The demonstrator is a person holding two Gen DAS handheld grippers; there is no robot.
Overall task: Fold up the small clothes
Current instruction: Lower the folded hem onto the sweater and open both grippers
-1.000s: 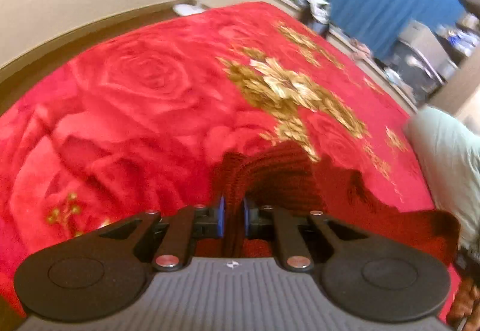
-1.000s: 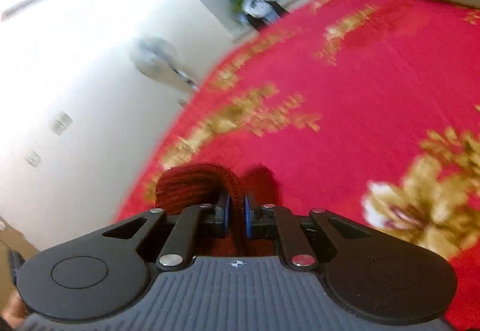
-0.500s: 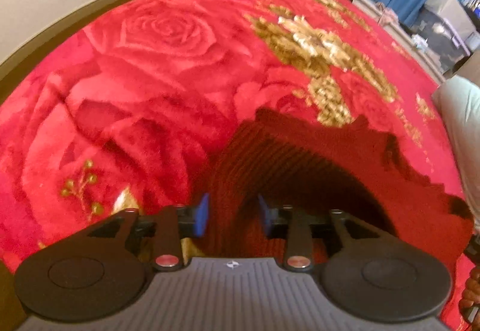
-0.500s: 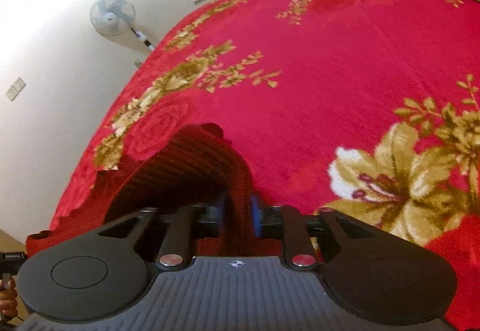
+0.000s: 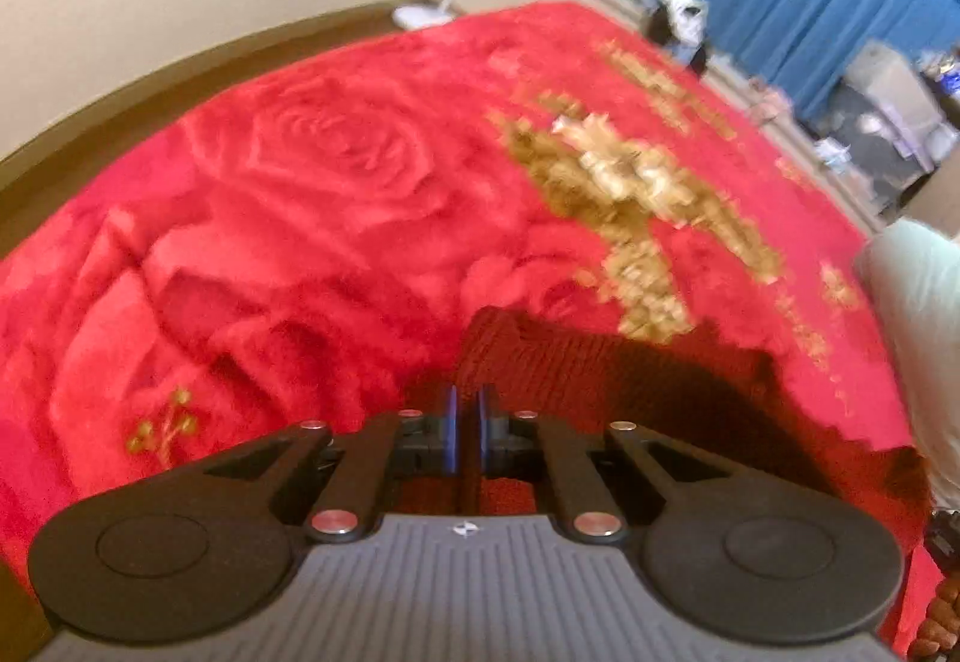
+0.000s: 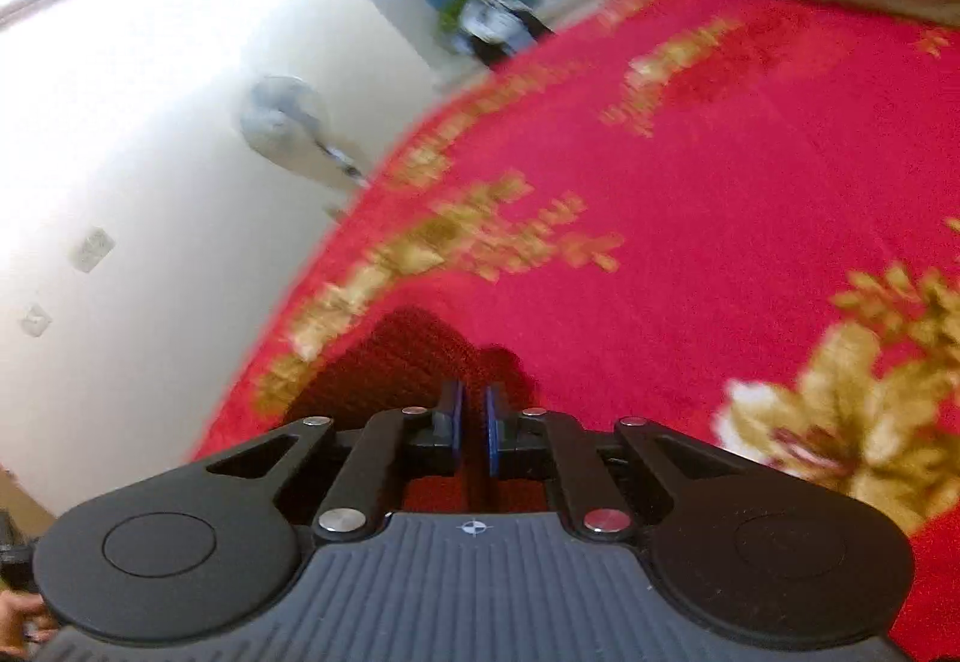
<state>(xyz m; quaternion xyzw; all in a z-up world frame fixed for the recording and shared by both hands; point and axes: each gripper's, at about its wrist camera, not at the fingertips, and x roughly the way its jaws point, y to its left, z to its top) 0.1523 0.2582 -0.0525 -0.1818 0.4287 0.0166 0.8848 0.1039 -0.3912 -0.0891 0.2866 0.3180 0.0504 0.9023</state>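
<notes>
step: lift for the fold | left gripper [image 5: 467,425] pinches my dark red knit garment [image 5: 630,362], right gripper [image 6: 474,431] pinches its other end [image 6: 396,356] | garment: near edge of the red blanket [image 5: 300,194] | tip: I raise both hands evenly, knit taut, no sag.

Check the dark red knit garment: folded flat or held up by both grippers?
Held. The left gripper and right gripper are each shut on a pinch of the dark red knit garment, bunched over the red blanket.

garment [image 5: 630,362]: ribbed knit | blanket [image 5: 300,218]: plush | fingers [image 5: 451,422]: matt plastic
</notes>
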